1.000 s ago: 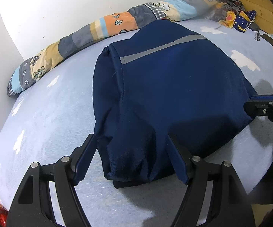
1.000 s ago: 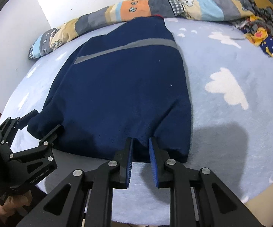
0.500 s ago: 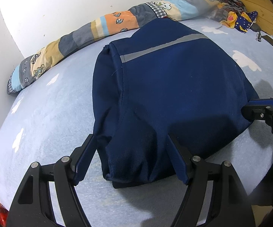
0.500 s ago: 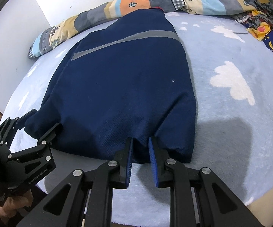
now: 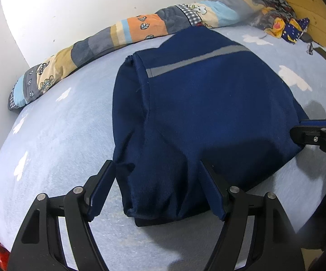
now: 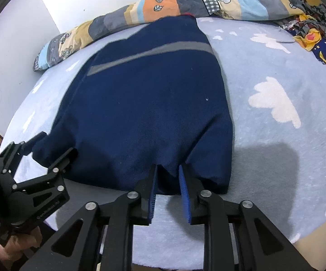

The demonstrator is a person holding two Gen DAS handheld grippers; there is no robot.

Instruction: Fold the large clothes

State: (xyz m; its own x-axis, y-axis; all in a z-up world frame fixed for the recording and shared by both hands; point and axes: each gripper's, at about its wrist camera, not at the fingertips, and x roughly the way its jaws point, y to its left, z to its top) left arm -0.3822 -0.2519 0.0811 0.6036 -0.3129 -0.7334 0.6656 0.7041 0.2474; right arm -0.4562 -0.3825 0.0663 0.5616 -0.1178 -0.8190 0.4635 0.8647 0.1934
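navy garment lies flat on the cloud-print bed, its near hem at both grippers. right gripper is opening, hem between its fingers; left gripper gapes wide around the other corner, not pinching. risk: the released hem slumps and creases, skewing any fold toward the patchwork bolster.

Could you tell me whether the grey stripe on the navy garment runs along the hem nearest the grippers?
No, the grey stripe crosses the far part of the navy garment, close to the patchwork quilt.
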